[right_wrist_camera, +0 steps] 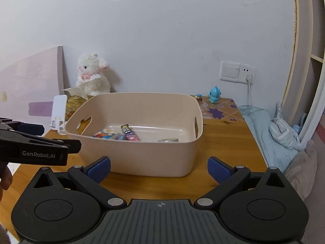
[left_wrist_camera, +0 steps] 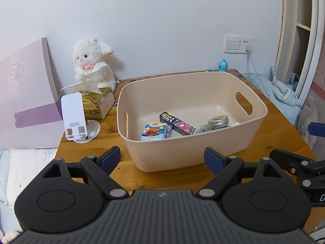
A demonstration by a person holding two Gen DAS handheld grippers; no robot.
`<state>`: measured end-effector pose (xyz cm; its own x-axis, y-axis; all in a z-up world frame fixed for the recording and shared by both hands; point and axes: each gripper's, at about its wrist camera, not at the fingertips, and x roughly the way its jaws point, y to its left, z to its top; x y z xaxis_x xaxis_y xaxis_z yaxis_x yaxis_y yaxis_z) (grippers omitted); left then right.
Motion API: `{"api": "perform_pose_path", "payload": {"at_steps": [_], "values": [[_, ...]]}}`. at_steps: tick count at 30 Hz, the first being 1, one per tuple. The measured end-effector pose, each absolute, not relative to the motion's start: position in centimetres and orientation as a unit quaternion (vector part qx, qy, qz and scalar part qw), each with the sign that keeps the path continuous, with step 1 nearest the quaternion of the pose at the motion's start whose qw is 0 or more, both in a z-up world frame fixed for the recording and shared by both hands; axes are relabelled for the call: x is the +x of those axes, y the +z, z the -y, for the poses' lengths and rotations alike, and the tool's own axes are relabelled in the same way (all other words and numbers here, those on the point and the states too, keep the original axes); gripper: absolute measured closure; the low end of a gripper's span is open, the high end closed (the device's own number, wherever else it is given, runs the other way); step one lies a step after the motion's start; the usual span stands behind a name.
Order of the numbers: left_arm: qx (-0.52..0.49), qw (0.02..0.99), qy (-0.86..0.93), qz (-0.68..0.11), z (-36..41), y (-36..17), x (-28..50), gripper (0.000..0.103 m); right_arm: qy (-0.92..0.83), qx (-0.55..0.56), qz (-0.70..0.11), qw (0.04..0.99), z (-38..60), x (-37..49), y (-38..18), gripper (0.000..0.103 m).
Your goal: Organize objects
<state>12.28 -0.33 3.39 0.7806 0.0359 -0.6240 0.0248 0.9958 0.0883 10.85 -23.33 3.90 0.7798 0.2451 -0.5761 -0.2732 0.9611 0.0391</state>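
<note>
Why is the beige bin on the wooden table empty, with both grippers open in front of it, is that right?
Not quite: the beige bin is not empty. The left wrist view shows a tissue pack, a long dark box and a small tin inside. Both grippers, left and right, are open.

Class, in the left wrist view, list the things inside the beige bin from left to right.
Cartoon tissue pack → long dark patterned box → small blue-green ball → round metal tin, all in the beige bin.

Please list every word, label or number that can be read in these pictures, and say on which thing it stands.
"GenRobot.AI": on the side of the left gripper, in the right wrist view.
"D": a cut-off letter on the right gripper.
Print on the boxes in the basket and on the tissue pack: too small to read.
</note>
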Motion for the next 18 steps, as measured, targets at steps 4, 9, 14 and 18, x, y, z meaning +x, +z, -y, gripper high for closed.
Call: {"api": "perform_pose_path", "payload": {"at_steps": [4, 9, 14, 18], "values": [[0.038, 0.943, 0.0, -0.329, 0.5, 3.7, 10.4, 0.013, 0.139, -0.013, -0.307, 0.941, 24.1, 9.2, 3.8, 0.0], [0.025, 0.944, -0.014, -0.328, 0.5, 4.1, 8.0, 0.013, 0.143, -0.012, -0.31, 0.94, 24.9, 7.3, 4.0, 0.0], [0.009, 0.944, -0.019, -0.33, 0.0, 4.3, 6.2, 0.006, 0.145, -0.017, -0.308, 0.94, 25.6, 5.4, 4.5, 0.0], [0.007, 0.945, -0.016, -0.326, -0.4, 4.5, 4.6, 0.006, 0.148, -0.018, -0.308, 0.94, 25.7, 4.2, 4.9, 0.0]]}}
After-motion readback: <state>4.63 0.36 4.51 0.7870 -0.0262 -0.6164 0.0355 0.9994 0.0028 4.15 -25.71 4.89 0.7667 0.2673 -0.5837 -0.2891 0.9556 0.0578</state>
